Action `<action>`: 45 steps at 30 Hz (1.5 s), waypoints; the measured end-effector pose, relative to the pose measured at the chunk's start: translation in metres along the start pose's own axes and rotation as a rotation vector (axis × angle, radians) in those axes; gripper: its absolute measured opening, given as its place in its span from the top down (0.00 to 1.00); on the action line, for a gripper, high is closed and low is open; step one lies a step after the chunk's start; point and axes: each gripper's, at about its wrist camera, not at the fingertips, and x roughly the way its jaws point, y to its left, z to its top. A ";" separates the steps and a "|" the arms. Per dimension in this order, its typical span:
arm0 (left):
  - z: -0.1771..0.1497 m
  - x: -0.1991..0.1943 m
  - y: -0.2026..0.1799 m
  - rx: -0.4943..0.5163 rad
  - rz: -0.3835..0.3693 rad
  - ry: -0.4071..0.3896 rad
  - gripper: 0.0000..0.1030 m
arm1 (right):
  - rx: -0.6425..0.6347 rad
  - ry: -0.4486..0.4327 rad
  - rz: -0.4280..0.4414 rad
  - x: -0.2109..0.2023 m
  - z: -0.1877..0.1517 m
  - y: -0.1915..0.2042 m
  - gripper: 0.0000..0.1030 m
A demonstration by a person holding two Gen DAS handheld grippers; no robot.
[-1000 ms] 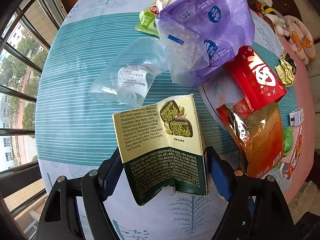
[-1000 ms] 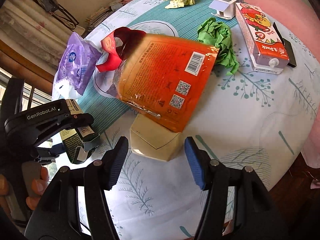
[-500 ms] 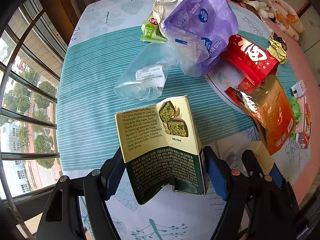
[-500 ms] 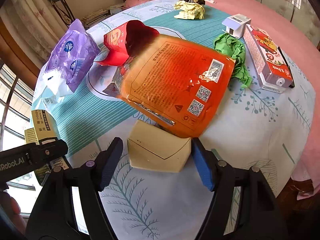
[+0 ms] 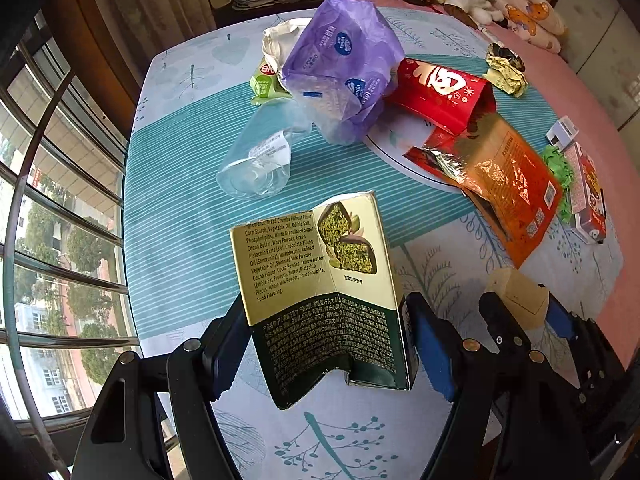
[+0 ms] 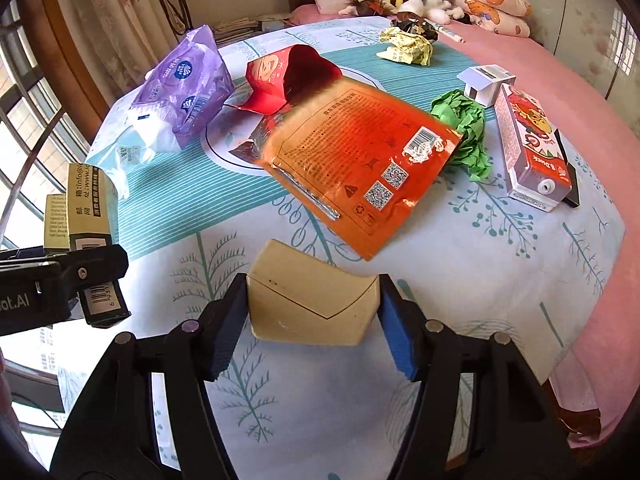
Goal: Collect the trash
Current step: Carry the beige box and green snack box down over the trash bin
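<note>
My left gripper [image 5: 328, 344] is shut on a flattened gold-and-green chocolate box [image 5: 320, 280], held up above the table near its left edge; that box [image 6: 86, 216] and the left gripper [image 6: 60, 280] also show at the left of the right wrist view. My right gripper [image 6: 312, 308] is shut on a small beige carton [image 6: 312, 300], lifted over the tablecloth; this beige carton [image 5: 516, 296] appears at the lower right of the left wrist view. On the table lie an orange foil pouch [image 6: 360, 160], a red bag [image 6: 288, 76], a purple wrapper [image 6: 184, 88] and a clear plastic bag [image 5: 260, 156].
Further trash: green crumpled paper [image 6: 464, 128], a juice carton [image 6: 528, 148], a small white box [image 6: 486, 82], yellow crumpled paper [image 6: 408, 46] and a green packet [image 5: 264, 84]. A window with bars [image 5: 48, 200] is at the left. Pillows and soft toys [image 6: 420, 0] lie behind the table.
Both grippers have risen and pulled back from the table with their items. The beige carton, lying on the cloth between open fingers a second ago, is now gripped and lifted.
</note>
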 end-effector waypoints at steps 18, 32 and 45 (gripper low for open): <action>-0.133 -0.081 -0.109 -0.098 -0.027 -0.051 0.26 | -0.160 -0.015 0.189 -0.121 -0.058 -0.112 0.42; -0.285 -0.015 -0.250 0.042 0.043 0.095 0.25 | -0.151 0.175 0.150 -0.117 -0.174 -0.249 0.42; -0.375 0.142 -0.278 0.067 0.068 0.204 0.20 | -0.089 0.278 0.101 -0.012 -0.283 -0.290 0.42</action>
